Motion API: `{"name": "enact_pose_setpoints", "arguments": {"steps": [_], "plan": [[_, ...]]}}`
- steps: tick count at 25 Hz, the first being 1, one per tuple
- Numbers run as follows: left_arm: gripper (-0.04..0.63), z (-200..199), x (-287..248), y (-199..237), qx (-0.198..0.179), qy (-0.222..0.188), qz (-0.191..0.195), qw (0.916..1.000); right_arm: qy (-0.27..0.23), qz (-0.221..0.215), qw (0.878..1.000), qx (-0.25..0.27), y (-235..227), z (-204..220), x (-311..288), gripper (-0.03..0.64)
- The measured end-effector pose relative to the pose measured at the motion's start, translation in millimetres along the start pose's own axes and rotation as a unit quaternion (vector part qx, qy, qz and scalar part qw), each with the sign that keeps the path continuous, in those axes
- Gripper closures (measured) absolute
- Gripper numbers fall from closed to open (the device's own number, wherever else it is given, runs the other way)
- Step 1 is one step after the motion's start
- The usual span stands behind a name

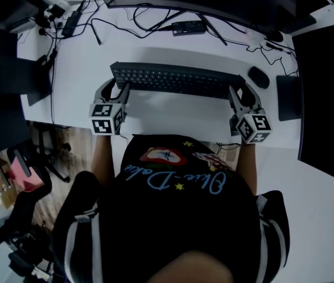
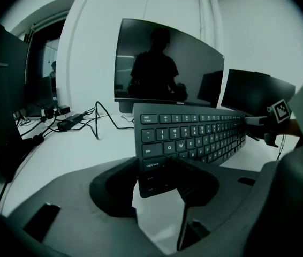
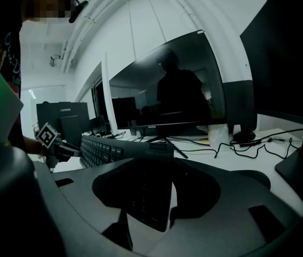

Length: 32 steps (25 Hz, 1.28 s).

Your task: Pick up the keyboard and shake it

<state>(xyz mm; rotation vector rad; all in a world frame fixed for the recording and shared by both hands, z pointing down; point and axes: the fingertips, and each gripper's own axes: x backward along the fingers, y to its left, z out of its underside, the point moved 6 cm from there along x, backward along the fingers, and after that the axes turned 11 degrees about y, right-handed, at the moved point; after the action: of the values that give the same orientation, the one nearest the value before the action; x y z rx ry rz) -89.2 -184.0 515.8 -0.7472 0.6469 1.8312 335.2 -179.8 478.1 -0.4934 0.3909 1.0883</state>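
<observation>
Here the keyboard hangs crosswise in front of the person, caught at both ends by the two grippers. The left gripper has the keyboard's left end: in the left gripper view its jaws stand fairly wide apart and pinch the keyboard at the caps-lock corner. One jaw lies over the key face just below that key, and the other sits against the back of the board. The left gripper shows nothing else between its jaws. The right gripper has the opposite end. In the right gripper view the keyboard runs away to the left from the right gripper, with its short end wedged between the two jaws, which clamp it from either side.

The white desk shows below the keyboard; whether the board is clear of it is hard to tell. A mouse lies just beyond the keyboard's right end, and a dark monitor stands behind the keyboard.
</observation>
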Motion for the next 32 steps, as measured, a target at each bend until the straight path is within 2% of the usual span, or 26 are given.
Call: {"name": "enact_pose_setpoints", "arguments": {"steps": [8,15,26,32], "plan": [[0.410,14.1,-11.3,-2.4,0.000,0.038,0.001,0.9993,0.043,-0.007,0.999,-0.032,-8.6,24.2,-13.7,0.440],[0.413,25.7,-24.8,-7.6,0.025,0.061,0.015,0.9977,0.067,-0.011,0.997,-0.039,-20.4,28.7,-25.2,0.440],[0.414,21.5,-45.4,-6.3,0.032,0.072,0.043,0.9960,0.103,-0.002,0.992,-0.070,-36.0,38.0,-42.4,0.440],[0.410,16.3,-53.8,-7.2,0.021,0.077,0.034,0.9962,0.121,-0.001,0.989,-0.090,-43.3,43.6,-52.0,0.440]]}}
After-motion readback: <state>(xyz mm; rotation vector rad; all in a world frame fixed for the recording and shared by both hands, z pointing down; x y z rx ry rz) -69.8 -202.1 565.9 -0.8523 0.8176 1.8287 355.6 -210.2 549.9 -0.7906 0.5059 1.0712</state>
